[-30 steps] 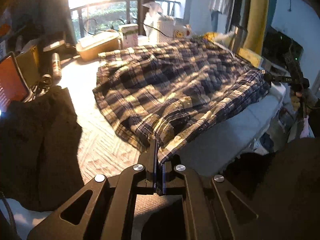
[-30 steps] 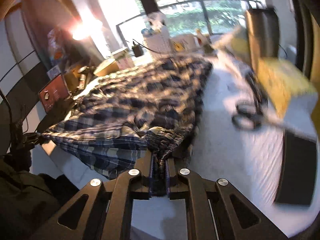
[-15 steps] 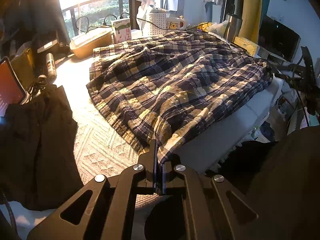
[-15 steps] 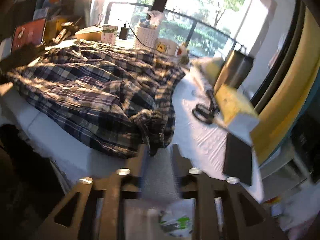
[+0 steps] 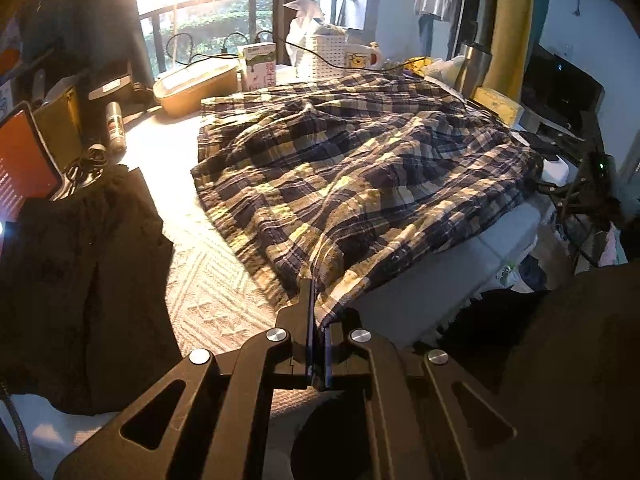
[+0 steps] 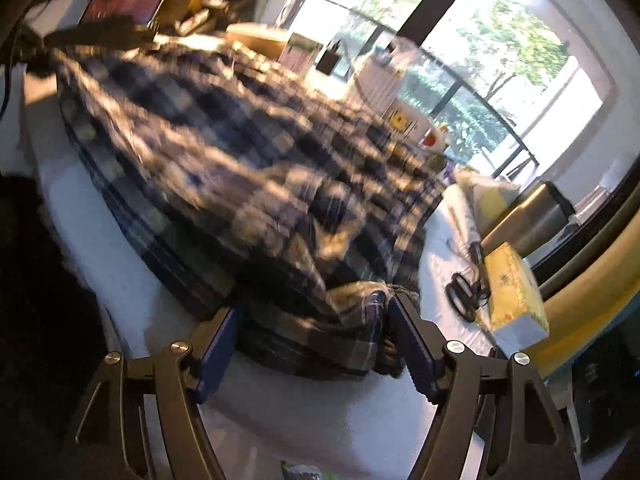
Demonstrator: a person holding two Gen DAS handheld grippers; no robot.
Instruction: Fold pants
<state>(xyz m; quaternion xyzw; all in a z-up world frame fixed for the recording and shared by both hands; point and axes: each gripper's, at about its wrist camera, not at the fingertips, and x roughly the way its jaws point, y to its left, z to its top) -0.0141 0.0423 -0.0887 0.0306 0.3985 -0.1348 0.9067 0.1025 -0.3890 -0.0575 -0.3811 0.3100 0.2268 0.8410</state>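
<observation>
The plaid pants (image 5: 360, 168) lie spread over the white-covered table (image 5: 448, 292), their near edge hanging toward me. My left gripper (image 5: 316, 304) is shut on the near corner of the pants. In the right wrist view the same pants (image 6: 224, 152) look blurred, with a bunched corner lying between the wide-apart fingers of my right gripper (image 6: 312, 320). Its jaws are opening and the blue pads (image 6: 412, 344) do not press on the cloth.
A dark garment (image 5: 80, 264) lies at the left beside a laptop (image 5: 20, 168). A tan tub (image 5: 192, 84), carton, white basket (image 5: 324, 54) and mug stand at the back. Black scissors (image 6: 468, 280), a yellow box (image 6: 516, 296) and a steel tumbler (image 6: 528, 216) sit right of the pants.
My right gripper let go of the pants corner and spread its jaws while rolling and shifting sideways. My left gripper stays shut on its corner, almost still.
</observation>
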